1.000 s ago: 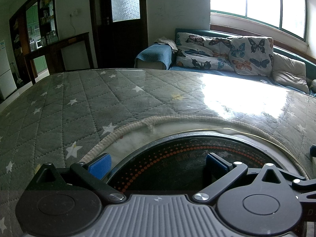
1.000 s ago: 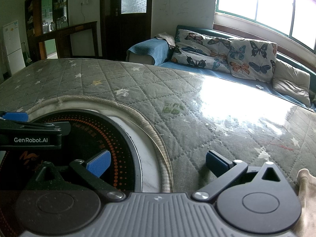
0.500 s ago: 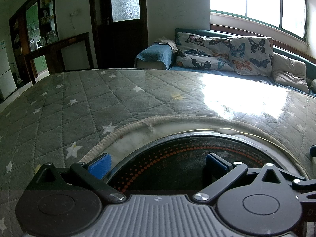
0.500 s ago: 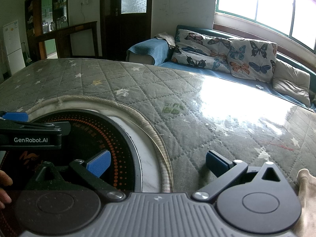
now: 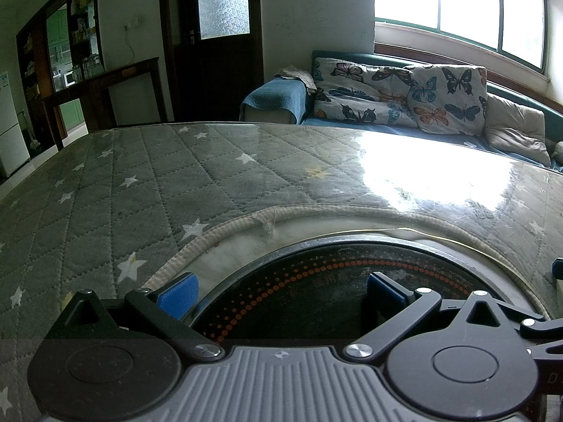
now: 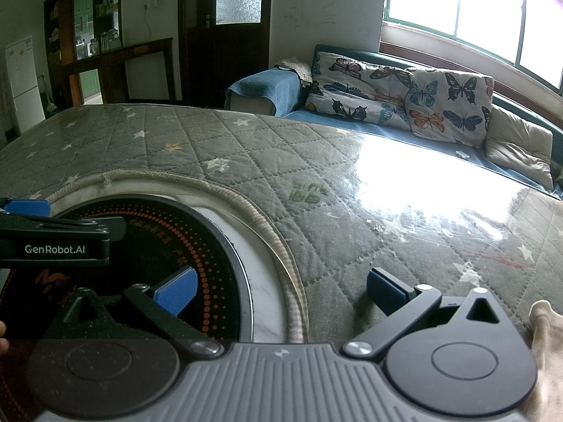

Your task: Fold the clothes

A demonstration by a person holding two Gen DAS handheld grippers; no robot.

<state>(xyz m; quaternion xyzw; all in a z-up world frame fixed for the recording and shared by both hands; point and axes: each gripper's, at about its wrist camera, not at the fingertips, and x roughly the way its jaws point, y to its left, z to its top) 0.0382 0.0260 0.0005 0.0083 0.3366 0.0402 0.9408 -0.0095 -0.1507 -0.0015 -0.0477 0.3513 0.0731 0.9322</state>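
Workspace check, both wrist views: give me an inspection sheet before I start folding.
Surface: grey star-quilted cover under a glossy clear sheet, with a round cutout edged in cord around a black cooktop.
Job's things: only a beige cloth edge at lower right of the right view; no other clothes seen.
Clutter: nothing seen.
Grippers: left gripper open over the cooktop; right gripper open, astride the cord rim.
Cables: one wire hanging from a wall socket.
Surroundings: sofa with butterfly cushions, window, dark door, fridge.
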